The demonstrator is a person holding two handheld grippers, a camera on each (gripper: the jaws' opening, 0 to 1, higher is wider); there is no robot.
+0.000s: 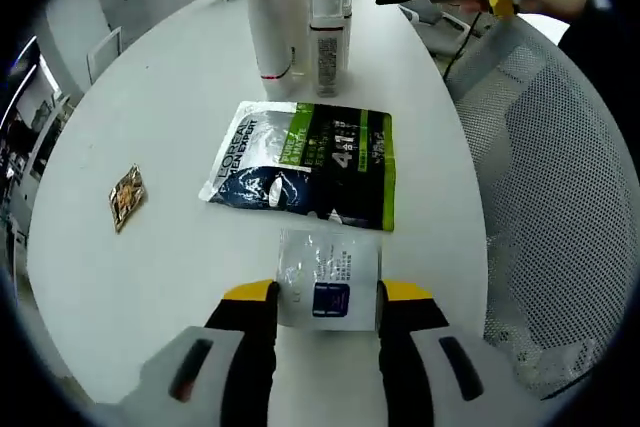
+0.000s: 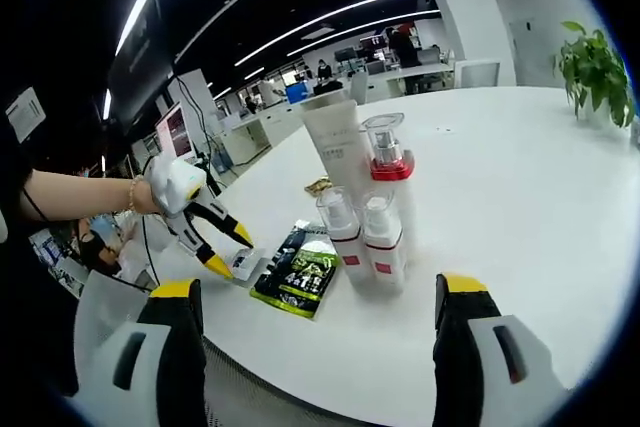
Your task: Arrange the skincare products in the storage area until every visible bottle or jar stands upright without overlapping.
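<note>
Clear sachet (image 1: 328,279) lies flat on the worktop (image 1: 150,277) between my left gripper (image 1: 328,299) jaws, long axis running away from me; jaws spread, not yet pinching. Dark pouch (image 1: 305,162) just beyond. Bottles (image 2: 365,217) upright farther off, nearer my right gripper (image 2: 320,292), jaws wide, empty

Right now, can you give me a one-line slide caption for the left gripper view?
Left tool closing around a clear sachet on the white table, a dark green pouch and upright bottles beyond.

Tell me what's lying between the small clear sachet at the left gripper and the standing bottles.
The dark green-and-black sachet lies flat between the clear sachet and the bottles, seen in the left gripper view.
</note>
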